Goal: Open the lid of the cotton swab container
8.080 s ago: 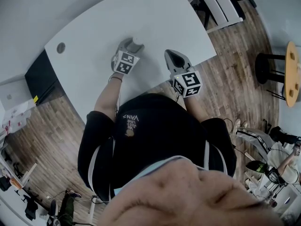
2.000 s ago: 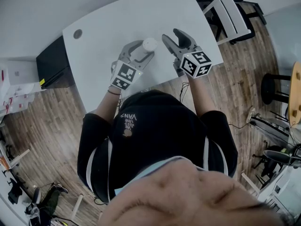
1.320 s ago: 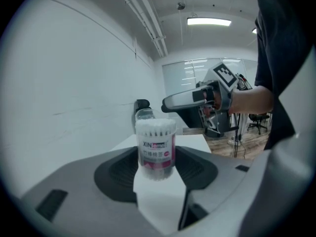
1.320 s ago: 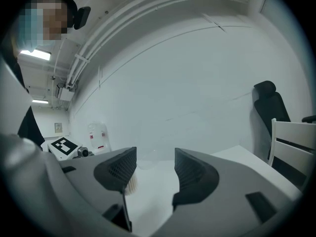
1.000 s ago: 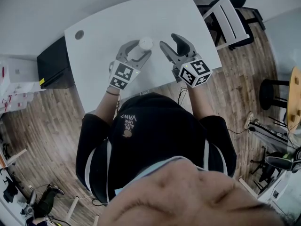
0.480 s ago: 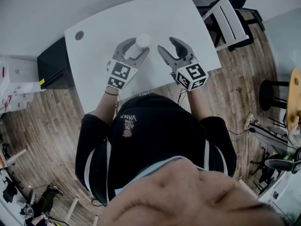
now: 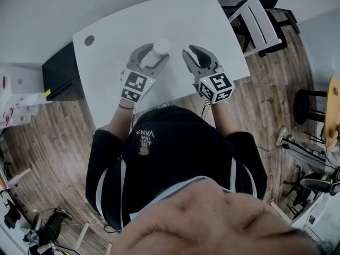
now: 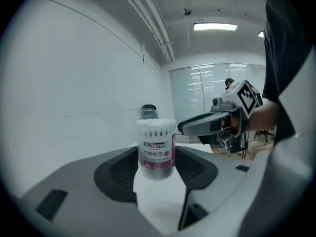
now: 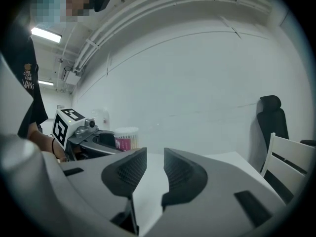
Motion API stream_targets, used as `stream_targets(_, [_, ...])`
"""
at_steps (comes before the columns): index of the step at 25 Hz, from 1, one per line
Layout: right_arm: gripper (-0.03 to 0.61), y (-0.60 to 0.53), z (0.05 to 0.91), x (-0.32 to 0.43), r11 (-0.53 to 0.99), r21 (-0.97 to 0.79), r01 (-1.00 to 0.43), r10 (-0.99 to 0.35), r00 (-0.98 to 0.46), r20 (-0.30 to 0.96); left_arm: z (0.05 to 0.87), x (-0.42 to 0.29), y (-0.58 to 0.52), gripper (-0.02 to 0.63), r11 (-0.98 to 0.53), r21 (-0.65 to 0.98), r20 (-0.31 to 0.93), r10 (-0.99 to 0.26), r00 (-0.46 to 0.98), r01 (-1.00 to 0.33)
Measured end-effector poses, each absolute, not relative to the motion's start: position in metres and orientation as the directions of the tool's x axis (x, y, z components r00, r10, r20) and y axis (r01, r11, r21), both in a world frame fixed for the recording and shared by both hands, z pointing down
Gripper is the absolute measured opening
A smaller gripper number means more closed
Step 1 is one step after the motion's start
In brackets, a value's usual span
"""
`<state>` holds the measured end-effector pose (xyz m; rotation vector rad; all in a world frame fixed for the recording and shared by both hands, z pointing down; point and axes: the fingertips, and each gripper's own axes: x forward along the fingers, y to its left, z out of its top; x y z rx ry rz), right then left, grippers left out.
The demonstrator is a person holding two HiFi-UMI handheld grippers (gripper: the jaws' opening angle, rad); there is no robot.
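Observation:
The cotton swab container is a small clear tub with a pink label. It stands upright on the white table. My left gripper is shut on it, with a pad pressed to each side of the tub. My right gripper hovers just to the right of the tub and does not touch it. Its jaws have just been closing, a narrow gap is left, and nothing is between them. In the right gripper view the container shows at the left, inside the left gripper.
The table's rounded front edge runs close under both grippers. A cable hole lies at the table's far left. A white chair stands off the right end and a black cabinet off the left. A plain wall stands behind.
The right gripper's jaws have narrowed from wide open to a small gap with nothing in them. The left gripper and the container have kept still.

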<state>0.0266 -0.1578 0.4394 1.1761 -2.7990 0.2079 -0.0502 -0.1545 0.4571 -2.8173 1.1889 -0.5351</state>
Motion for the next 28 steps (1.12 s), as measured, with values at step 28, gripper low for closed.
stream_targets(28, [0.012, -0.158, 0.458, 0.023, 0.673, -0.087, -0.734, -0.712, -0.675, 0.192, 0.464, -0.052, -0.15, 0.241, -0.707, -0.102, 0.306, -0.691, 0.655, -0.699])
